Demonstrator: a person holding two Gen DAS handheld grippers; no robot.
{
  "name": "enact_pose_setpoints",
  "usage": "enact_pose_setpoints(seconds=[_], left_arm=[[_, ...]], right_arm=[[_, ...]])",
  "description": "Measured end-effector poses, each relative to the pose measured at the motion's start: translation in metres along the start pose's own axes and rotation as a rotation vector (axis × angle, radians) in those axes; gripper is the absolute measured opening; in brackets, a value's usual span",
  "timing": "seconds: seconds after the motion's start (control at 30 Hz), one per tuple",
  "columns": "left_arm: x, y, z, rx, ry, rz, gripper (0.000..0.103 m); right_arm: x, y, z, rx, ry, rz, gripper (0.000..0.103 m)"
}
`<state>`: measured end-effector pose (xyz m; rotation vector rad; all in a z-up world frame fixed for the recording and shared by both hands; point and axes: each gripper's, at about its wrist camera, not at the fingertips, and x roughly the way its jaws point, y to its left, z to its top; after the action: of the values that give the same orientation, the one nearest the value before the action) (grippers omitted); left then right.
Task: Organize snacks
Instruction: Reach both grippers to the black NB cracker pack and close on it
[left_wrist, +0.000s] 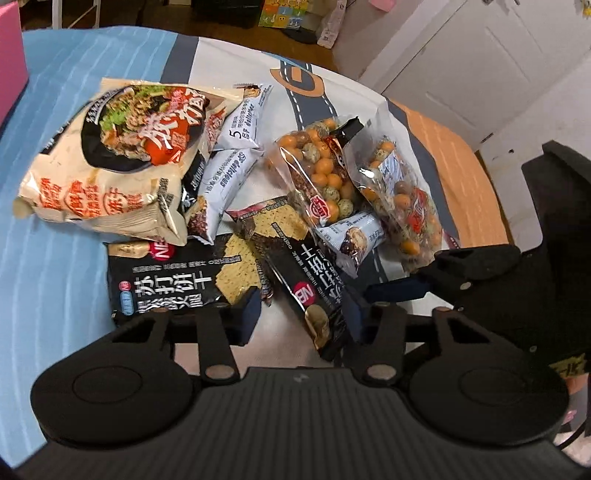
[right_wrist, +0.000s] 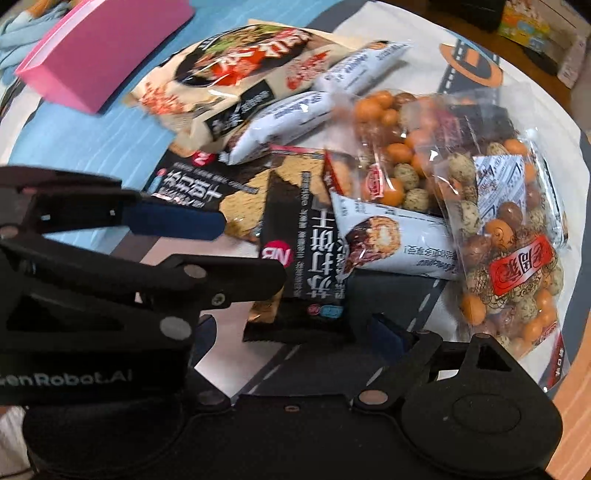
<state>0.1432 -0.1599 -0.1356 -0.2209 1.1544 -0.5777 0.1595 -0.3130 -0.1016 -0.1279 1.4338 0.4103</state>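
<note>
A pile of snacks lies on the table. A cream noodle bag (left_wrist: 110, 158) (right_wrist: 240, 70) is at the far left. Two black cracker packs (left_wrist: 173, 280) (left_wrist: 310, 280) (right_wrist: 306, 236) lie nearest. Small white-blue snack packets (left_wrist: 229, 181) (right_wrist: 391, 243) and two clear bags of coated peanuts (left_wrist: 321, 173) (left_wrist: 402, 199) (right_wrist: 509, 236) lie beside them. My left gripper (left_wrist: 301, 314) is open, its fingers either side of the near end of the right cracker pack. My right gripper (right_wrist: 295, 332) is open just in front of that same pack; it also shows in the left wrist view (left_wrist: 424, 273).
A pink box (right_wrist: 103, 48) (left_wrist: 11, 59) stands at the far left on the blue part of the table cover (left_wrist: 55, 258). The cover's orange edge (left_wrist: 469, 192) is on the right. White doors and floor clutter lie beyond the table.
</note>
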Motion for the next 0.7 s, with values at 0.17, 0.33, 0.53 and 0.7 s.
enact_pose_setpoints(seconds=[0.17,0.33,0.53,0.7], left_arm=[[0.02,0.012,0.001,-0.092,0.033,-0.037,0.02],[0.029,0.029,-0.004,-0.197,0.048,-0.115,0.016],[0.022,0.029,-0.009,-0.208,0.053,-0.136,0.015],[0.012,0.029,-0.014,-0.201,0.061,-0.151,0.016]], right_arm=[[0.009,0.005,0.004,-0.007,-0.045,-0.061,0.087],[0.011,0.013,0.006,-0.01,-0.075,-0.134,0.062],[-0.006,0.019,0.001,-0.008,-0.08,-0.123,0.053],[-0.023,0.022,-0.021,0.035,-0.076,-0.074,0.053]])
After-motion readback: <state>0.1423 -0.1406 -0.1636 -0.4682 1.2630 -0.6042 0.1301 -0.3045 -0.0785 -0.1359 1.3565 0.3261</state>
